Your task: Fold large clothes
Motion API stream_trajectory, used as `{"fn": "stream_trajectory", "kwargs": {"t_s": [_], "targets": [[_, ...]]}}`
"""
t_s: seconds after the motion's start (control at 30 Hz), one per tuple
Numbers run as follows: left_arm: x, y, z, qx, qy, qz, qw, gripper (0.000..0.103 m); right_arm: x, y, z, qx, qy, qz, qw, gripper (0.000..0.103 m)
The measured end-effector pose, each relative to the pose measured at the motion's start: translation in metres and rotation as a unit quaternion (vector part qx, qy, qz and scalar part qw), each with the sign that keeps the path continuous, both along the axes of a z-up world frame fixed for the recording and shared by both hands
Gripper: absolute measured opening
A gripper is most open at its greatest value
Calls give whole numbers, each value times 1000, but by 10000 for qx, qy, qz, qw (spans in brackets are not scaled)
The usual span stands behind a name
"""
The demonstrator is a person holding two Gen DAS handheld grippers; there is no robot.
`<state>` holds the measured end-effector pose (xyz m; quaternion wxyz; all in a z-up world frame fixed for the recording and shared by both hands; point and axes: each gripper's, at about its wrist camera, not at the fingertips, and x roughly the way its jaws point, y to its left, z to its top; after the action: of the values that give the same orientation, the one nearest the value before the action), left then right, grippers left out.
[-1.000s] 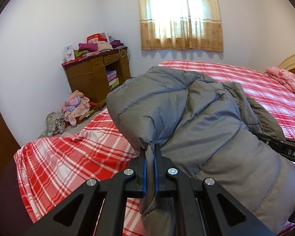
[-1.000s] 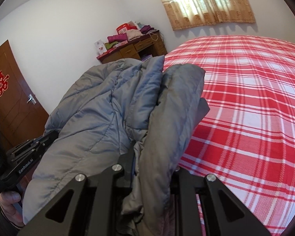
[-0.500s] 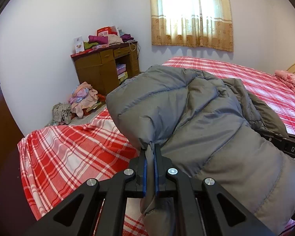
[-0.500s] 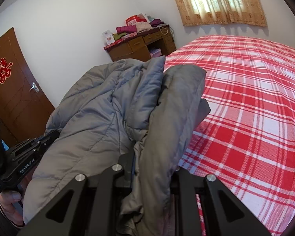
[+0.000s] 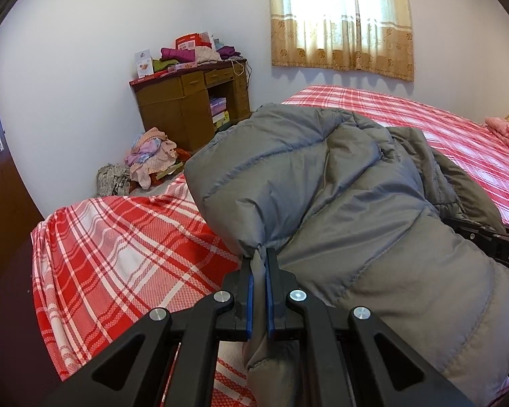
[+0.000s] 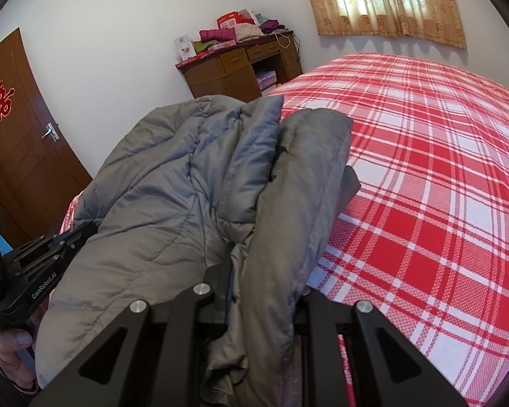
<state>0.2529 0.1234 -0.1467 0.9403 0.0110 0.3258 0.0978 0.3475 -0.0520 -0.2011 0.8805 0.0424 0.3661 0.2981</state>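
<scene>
Over the near end of the bed (image 6: 441, 169), a grey puffer jacket (image 5: 339, 196) hangs bunched between two handheld grippers.

Left gripper (image 5: 258, 268) has its blue-lined fingers (image 5: 249, 291) pressed together on a thin pinch of the jacket's edge, while the right gripper (image 6: 261, 285) is clamped around a much thicker wad of the same jacket, so its fingers sit wider with fabric spilling over them. Most of the jacket bulges up and forward from both tools, above the bed's red and white plaid cover. Beyond the bed, against the white wall, stands a brown desk (image 5: 190, 108) piled with folded clothes and boxes, with a heap of clothes (image 5: 149, 156) on the floor beside it. Behind the bed's far side hangs a tan curtain (image 5: 342, 20) over a bright window, and a pink pillow (image 5: 505, 132) lies at the bed's far right edge.
</scene>
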Motion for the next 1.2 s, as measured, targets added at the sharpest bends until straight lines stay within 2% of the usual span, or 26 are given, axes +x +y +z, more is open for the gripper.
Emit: {"fn": "stream_trajectory", "kwargs": {"t_s": [0.37, 0.73, 0.83, 0.93, 1.0, 1.2], "targets": [[4, 7, -14, -26, 107, 56, 9999, 6, 3, 7, -4, -126, 40, -4, 9999, 19], [5, 6, -27, 89, 191, 116, 9997, 11, 3, 15, -9, -276, 12, -39, 9996, 20], [6, 7, -30, 67, 213, 125, 9997, 16, 3, 15, -10, -291, 13, -53, 9996, 20], [7, 8, -32, 66, 230, 181, 9996, 25, 2, 16, -10, -328, 4, -78, 9994, 21], [7, 10, -33, 92, 228, 247, 9994, 35, 2, 17, -11, -346, 4, -87, 9994, 21], [7, 19, -36, 63, 194, 427, 9989, 58, 3, 17, -15, -391, 69, -144, 9991, 25]]}}
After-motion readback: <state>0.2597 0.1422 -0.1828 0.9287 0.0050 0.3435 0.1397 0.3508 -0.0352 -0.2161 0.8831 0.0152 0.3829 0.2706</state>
